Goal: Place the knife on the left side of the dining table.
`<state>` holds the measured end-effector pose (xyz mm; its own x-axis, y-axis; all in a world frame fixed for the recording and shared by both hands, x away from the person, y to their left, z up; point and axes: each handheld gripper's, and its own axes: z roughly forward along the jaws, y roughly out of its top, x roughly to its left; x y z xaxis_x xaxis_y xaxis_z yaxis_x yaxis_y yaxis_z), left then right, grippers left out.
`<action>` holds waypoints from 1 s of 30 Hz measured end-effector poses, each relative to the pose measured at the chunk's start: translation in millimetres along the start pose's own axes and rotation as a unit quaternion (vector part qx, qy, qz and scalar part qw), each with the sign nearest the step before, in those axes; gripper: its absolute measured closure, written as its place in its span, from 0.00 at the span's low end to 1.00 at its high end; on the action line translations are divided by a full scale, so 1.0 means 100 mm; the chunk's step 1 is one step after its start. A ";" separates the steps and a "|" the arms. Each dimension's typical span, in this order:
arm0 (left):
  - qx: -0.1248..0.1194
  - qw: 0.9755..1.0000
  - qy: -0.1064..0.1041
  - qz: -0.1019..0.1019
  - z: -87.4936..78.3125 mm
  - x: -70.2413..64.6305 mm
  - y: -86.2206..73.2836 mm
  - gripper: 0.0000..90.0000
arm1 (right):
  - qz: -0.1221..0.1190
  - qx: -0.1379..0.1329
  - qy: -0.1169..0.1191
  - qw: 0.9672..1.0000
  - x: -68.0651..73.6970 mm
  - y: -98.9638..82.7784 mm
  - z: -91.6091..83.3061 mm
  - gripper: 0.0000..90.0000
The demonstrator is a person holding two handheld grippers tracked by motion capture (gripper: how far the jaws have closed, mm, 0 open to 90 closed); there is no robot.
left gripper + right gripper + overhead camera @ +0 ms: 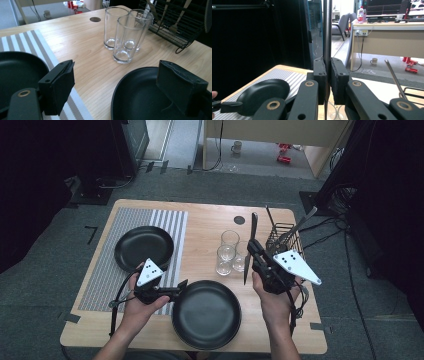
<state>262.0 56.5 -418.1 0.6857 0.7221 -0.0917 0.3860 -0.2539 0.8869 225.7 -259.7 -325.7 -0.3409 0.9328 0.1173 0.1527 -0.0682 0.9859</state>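
Fingers of the right gripper (254, 251) are clamped on a dark knife (250, 247), held upright with its length running well above and below the pads; in the right gripper view the pads (338, 82) press the knife (327, 32) from both sides, flat and centred. Fingers of the left gripper (177, 287) stand wide apart with nothing between them; in the left gripper view one finger (60, 86) sits over the striped placemat (25, 42) and the other (180, 87) over the near black plate (140, 97).

Knife position: in the air above the bench (205, 227), between the three glasses (227, 252) and the wire cutlery rack (282, 237), touching neither. Its lower tip points down toward the bench just right of the near black plate (206, 312).

Near black plate lies on bare wood at the front edge of the bench, beside the placemat (125, 220). Far black plate (144, 247) lies on the placemat. Left gripper hovers between the two plates, its open fingers just at the rim of the near one; contact with the rim cannot be judged.

Glasses stand clustered, upright, empty. Rack holds further cutlery, handles up.
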 end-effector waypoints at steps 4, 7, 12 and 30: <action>-0.006 1.000 -0.009 0.001 0.04 -0.06 0.07 0.17 | 0.002 0.003 0.008 1.000 0.04 -0.01 0.02 0.94; -0.007 1.000 -0.015 0.002 0.06 -0.09 0.09 0.17 | 0.000 0.003 0.011 1.000 0.06 -0.02 0.03 0.94; -0.012 0.999 -0.032 0.008 0.11 -0.20 0.17 0.17 | 0.002 0.007 0.018 1.000 0.10 -0.03 0.06 0.94; -0.024 0.998 -0.050 0.010 0.14 -0.32 0.29 0.17 | -0.001 0.010 0.041 0.999 0.26 -0.07 0.10 0.94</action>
<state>260.2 17.3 -395.5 0.7525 0.6481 -0.1168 0.3430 -0.2344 0.9096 225.5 -231.8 -330.6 -0.4154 0.9009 0.1259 0.1695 -0.0594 0.9837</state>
